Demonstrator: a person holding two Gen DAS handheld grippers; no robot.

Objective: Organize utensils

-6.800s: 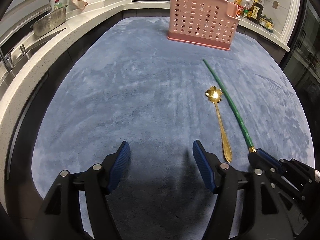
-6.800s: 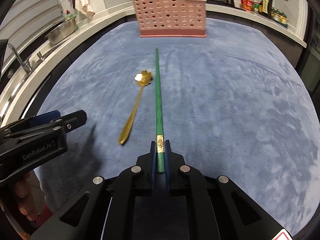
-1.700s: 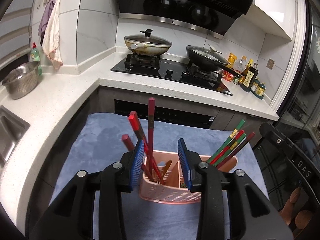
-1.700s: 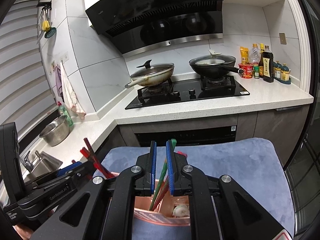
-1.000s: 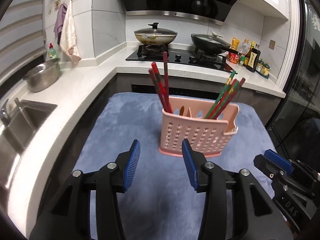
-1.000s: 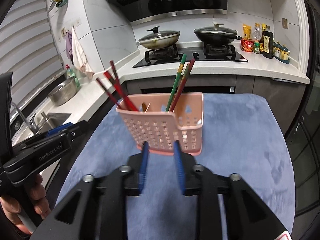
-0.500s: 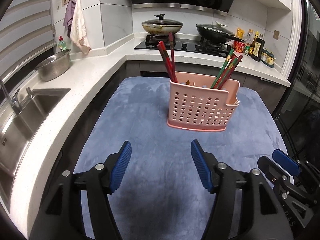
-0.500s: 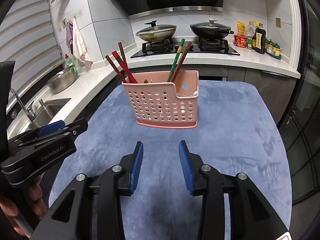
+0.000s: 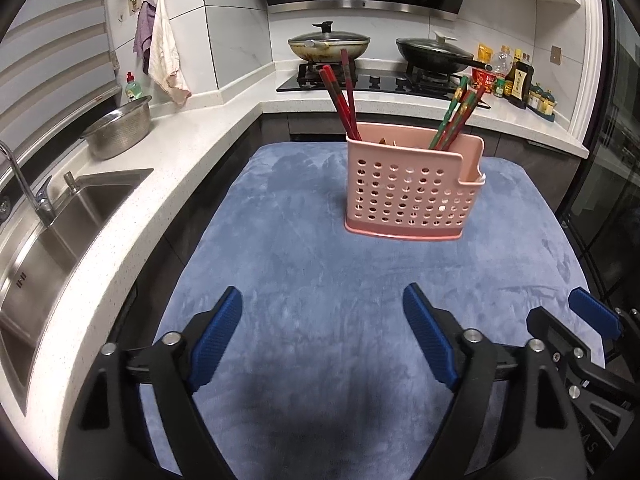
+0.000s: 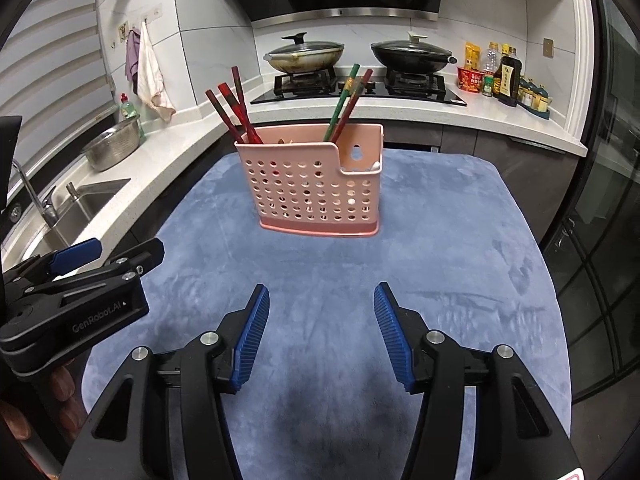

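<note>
caddy (image 9: pixel 412 192) on mat (image 9: pixel 304 280) | chopsticks (image 9: pixel 344 100) in caddy | stove (image 9: pixel 384 80) behind | sink (image 9: pixel 48 232) left

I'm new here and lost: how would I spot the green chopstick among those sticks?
Find the blue mat on the table; a pink basket stands on it. Sticks poke from both ends; the green chopstick leans at the notched end, beside red ones, and is the only mostly green stick.
</note>
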